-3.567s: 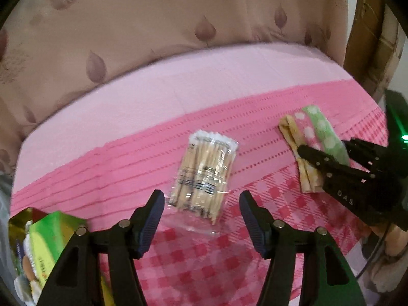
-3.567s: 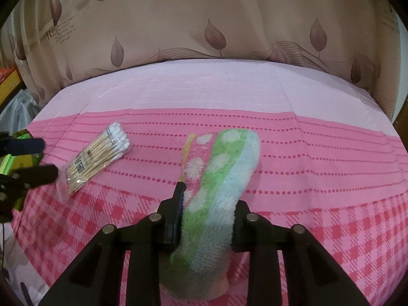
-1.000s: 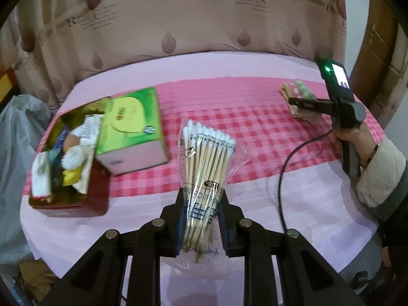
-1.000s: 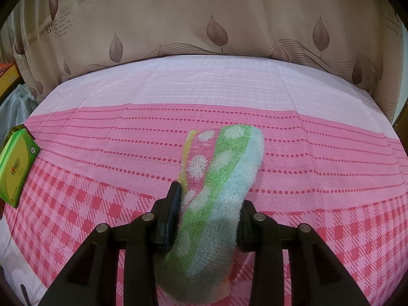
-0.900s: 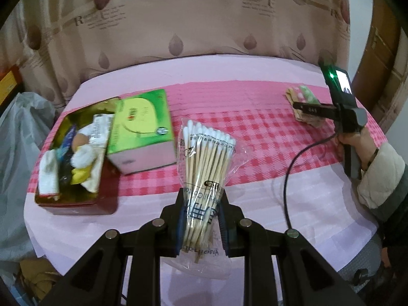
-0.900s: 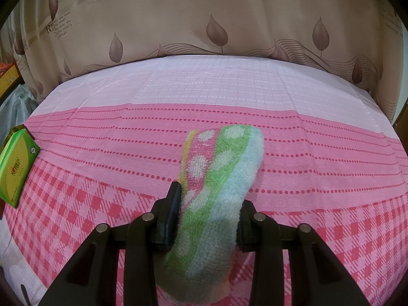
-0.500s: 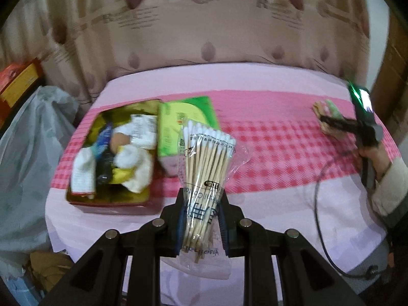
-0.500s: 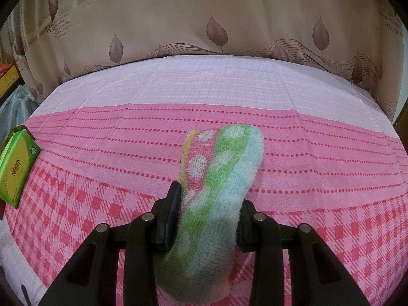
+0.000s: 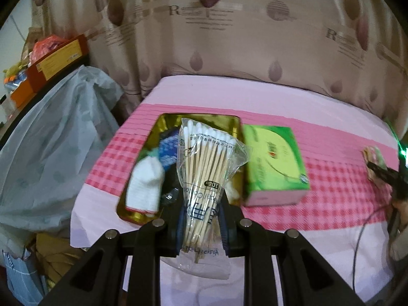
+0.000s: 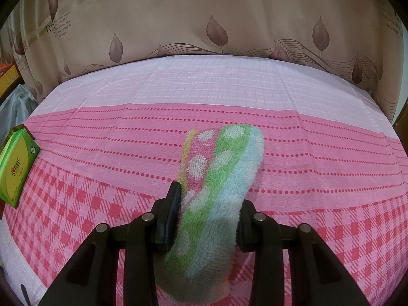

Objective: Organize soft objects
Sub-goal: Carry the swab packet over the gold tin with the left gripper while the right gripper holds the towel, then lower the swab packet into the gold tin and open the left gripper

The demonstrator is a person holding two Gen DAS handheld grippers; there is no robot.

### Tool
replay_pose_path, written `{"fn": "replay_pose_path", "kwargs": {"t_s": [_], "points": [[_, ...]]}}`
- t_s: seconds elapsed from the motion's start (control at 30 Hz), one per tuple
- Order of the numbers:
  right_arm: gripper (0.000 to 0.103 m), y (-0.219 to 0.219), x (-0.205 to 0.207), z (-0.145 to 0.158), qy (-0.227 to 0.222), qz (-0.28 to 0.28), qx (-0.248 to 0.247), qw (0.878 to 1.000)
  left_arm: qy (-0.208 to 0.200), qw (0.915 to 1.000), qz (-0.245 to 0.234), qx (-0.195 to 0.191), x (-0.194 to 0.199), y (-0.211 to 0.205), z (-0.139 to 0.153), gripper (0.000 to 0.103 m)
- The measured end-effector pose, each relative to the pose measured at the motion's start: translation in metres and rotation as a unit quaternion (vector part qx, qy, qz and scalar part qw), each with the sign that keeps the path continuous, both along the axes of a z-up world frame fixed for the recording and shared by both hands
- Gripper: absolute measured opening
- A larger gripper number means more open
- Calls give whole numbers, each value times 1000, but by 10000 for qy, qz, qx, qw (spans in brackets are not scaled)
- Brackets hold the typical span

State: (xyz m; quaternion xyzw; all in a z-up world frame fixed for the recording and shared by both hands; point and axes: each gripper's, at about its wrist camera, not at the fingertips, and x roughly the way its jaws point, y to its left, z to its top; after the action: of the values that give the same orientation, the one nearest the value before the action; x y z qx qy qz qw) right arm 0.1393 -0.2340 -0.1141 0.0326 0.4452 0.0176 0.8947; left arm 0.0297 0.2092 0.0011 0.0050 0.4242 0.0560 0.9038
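The clear packet of cotton swabs [image 9: 204, 173] stands upright at the centre of the left wrist view, clamped near its lower half between the 2 fingers of the left gripper [image 9: 201, 219], white tips fanned toward the top of the frame. Just behind it, at centre left, lies an open gold tin [image 9: 229, 122] holding soft items, among them a white cloth [image 9: 145, 186] and a blue-and-white piece [image 9: 168, 148]; the packet overlaps the tin in the picture, but whether it touches it cannot be told. Directly right of the tin sits a green box [image 9: 275, 163]. All rest on a table with a pink checked cloth [image 9: 318, 204].

In the right wrist view, a folded towel [image 10: 216, 191] with pink, green and pale blue bands and white dots fills the lower centre, pinched between the jaws of the right gripper [image 10: 206, 216], its far end reaching toward the middle of the frame over the cloth. The green box shows at the left edge.

At the far right edge of the left wrist view, the right gripper and towel appear small and blurred. A patterned beige curtain [image 9: 242, 51] spans the top, and a grey plastic bag [image 9: 51, 148] fills the left side.
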Motion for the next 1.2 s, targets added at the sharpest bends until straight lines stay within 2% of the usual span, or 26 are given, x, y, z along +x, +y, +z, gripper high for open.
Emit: {"fn": "replay_pose_path", "kwargs": {"t_s": [0.33,0.7,1.2], "points": [[34,1,0,-1,1,-1,-43,10000,100,9990,412,-109,40,35,-17,23],[36,1,-1,-2,7,-22,-127,9999,385,9986,321,-158,77,42,-48,23],[39,-1,-1,-3,15,-47,-134,9999,470,9985,284,38,84,36,-58,27]]}}
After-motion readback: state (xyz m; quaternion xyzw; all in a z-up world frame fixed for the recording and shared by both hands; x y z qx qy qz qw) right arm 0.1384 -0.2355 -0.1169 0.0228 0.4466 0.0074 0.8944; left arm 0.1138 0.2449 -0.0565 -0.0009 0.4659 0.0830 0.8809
